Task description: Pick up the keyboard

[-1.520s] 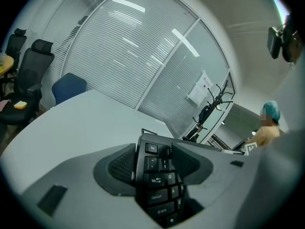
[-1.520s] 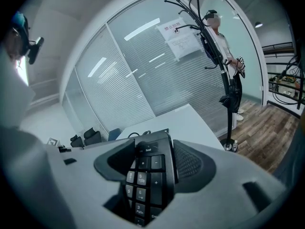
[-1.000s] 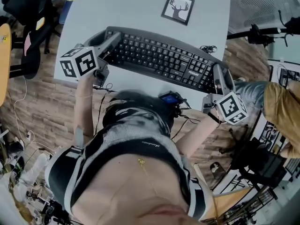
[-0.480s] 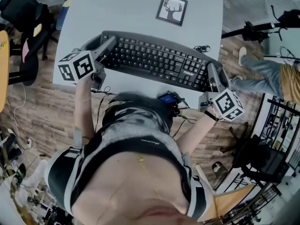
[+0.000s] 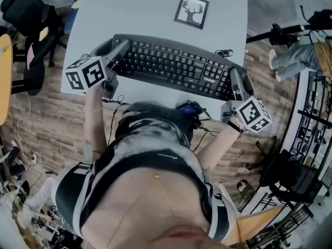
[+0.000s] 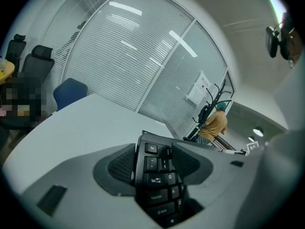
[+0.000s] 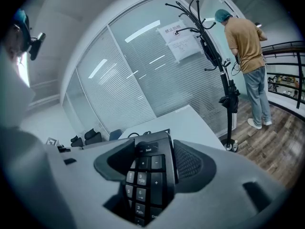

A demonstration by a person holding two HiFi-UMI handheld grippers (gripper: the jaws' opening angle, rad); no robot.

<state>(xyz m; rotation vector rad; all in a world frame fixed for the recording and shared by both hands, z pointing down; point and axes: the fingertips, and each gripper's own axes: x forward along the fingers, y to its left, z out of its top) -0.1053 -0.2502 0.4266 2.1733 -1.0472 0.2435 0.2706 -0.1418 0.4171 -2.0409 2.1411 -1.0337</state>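
A black keyboard lies across the near part of the white table. My left gripper is shut on its left end, with the Esc and Tab keys between the jaws in the left gripper view. At the other end my right gripper is shut on the number pad, which fills the gap between the jaws in the right gripper view. Whether the keyboard rests on the table or hangs just above it, I cannot tell.
A framed deer picture lies on the table behind the keyboard. A small cable sits near the keyboard's far right corner. Office chairs stand to the left. A person stands by a coat rack on the right.
Both grippers stay clamped on the keyboard ends, almost unmoved. The person at the right has walked farther away toward the edge of the view.
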